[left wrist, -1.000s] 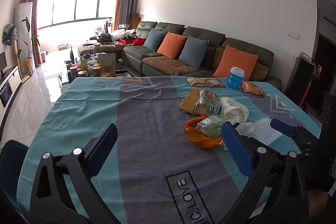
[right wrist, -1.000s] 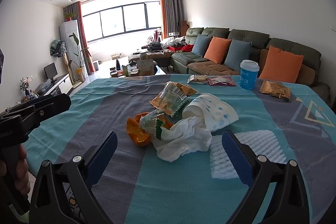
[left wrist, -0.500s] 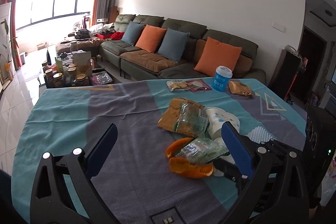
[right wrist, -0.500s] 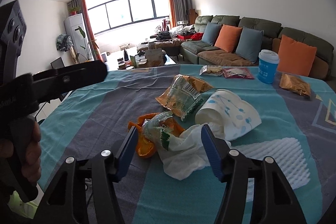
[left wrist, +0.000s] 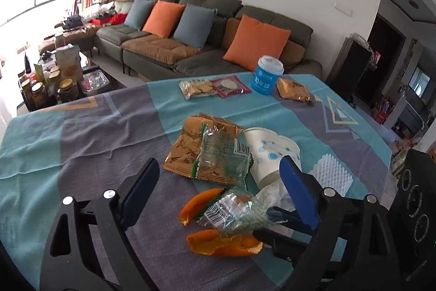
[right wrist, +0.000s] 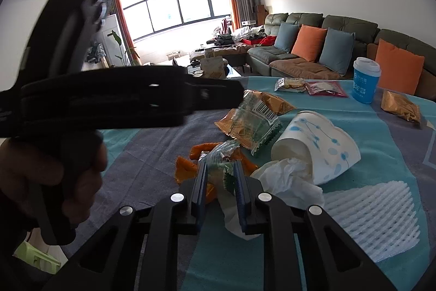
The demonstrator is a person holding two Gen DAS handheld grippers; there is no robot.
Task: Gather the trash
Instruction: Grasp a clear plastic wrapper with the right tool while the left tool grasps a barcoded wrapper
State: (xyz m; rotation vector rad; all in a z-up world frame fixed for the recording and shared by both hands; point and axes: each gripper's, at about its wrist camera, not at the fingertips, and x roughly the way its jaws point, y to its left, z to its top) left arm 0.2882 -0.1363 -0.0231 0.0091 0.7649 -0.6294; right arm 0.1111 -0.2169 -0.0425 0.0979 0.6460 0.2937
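The clear plastic wrapper (right wrist: 219, 162) lies on the orange peel (left wrist: 222, 243) at lower centre of both views. The right gripper (right wrist: 220, 176) has just been closing; its blue pads now pinch the wrapper's near end between them. A crumpled white tissue (right wrist: 286, 179) touches the wrapper's right side, spilling from the tipped paper cup (right wrist: 318, 143). A larger brown snack wrapper (left wrist: 209, 152) lies just above. The left gripper (left wrist: 218, 179) hovers over the same pile, jaws wide apart with nothing between the pads. In the right wrist view its black body fills the left of frame, gripped by a hand (right wrist: 51, 176). The tablecloth (left wrist: 81, 138) is bare across the left half; the white foam net (right wrist: 365, 212) occupies the lower right.
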